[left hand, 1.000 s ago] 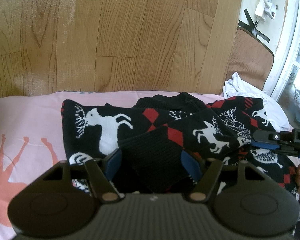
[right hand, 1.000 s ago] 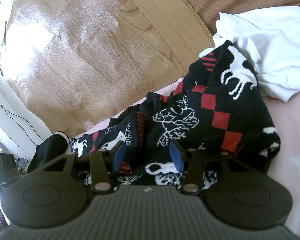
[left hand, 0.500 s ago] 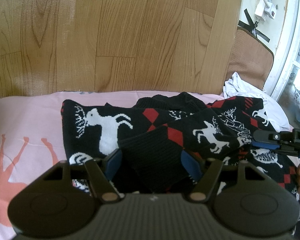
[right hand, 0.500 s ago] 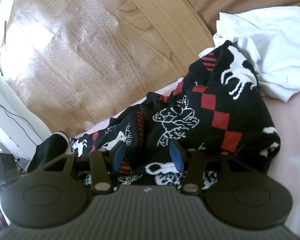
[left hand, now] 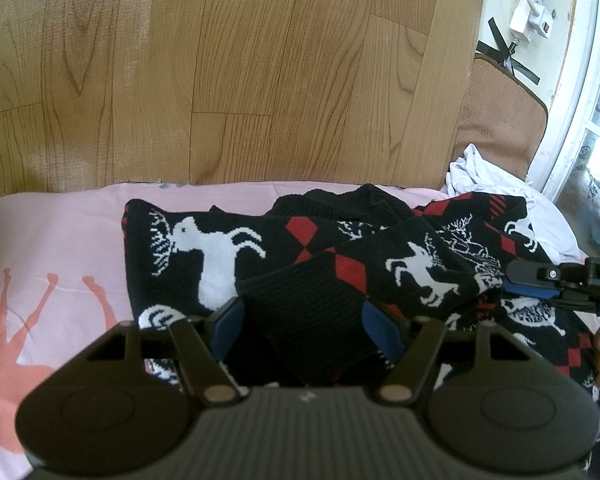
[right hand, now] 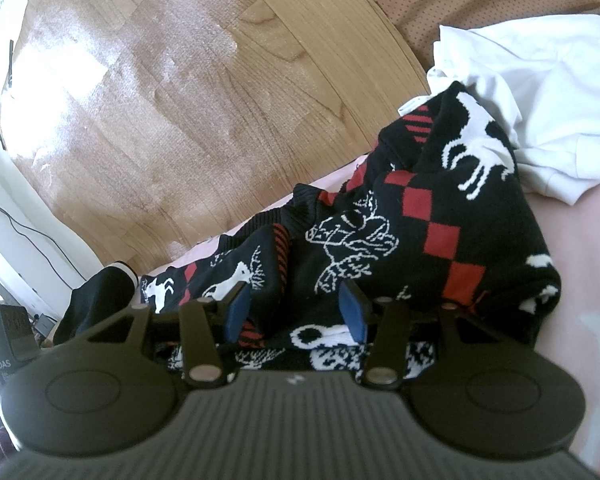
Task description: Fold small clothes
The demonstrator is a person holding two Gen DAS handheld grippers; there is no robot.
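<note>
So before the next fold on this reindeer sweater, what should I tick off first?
1. Ribbed cuff lies between the left gripper pads: ok.
2. Left pads pressing on the cuff: cannot tell.
3. Sweater fabric between the right gripper pads: ok; firm grip: cannot tell.
4. Sweater lying flat on the pink sheet: not ok, bunched, a sleeve across the body.
5. White garment clear of the sweater: not ok, they touch at the far edge.
</note>
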